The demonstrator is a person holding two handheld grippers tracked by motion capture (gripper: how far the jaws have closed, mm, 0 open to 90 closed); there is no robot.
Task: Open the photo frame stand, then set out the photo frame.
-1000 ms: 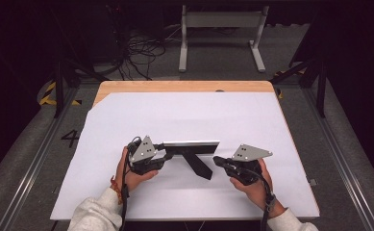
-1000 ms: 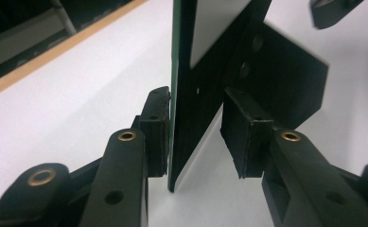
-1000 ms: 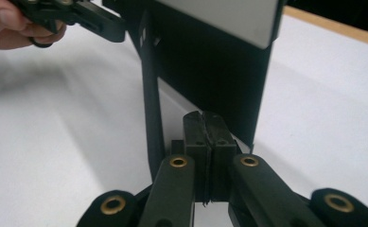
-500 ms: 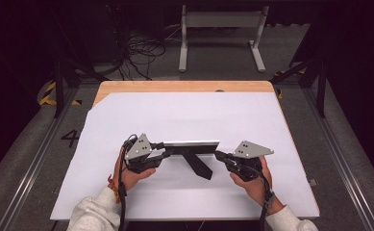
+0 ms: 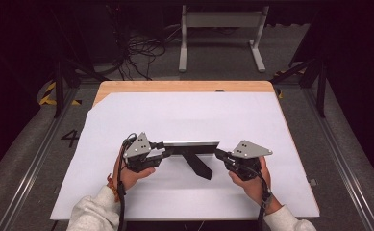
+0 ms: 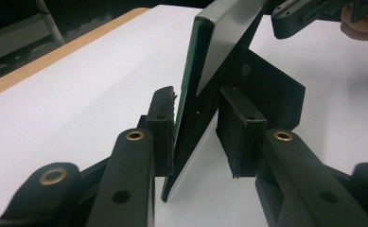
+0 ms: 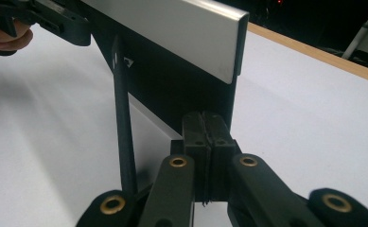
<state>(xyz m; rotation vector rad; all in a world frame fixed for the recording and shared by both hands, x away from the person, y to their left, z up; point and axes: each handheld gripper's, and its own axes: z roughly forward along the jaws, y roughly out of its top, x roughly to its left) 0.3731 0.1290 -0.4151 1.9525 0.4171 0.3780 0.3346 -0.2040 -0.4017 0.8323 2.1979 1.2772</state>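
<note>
Picture frame (image 5: 192,144) stands lower centre on the white sheet (image 5: 189,115); right gripper (image 5: 220,154) is clamped shut beside its corner; left gripper (image 5: 163,148) straddles its edge, narrowing, one pad touching; stiff, light, glass-fronted, tippy: grip its rim

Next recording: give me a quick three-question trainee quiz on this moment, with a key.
1. True or false: the frame lies flat on the white sheet.
2. The right claw is: A) wide open, B) shut.
3. What props the frame up?

Key:
1. False. It stands upright.
2. B.
3. A black stand resting on the sheet.
</note>
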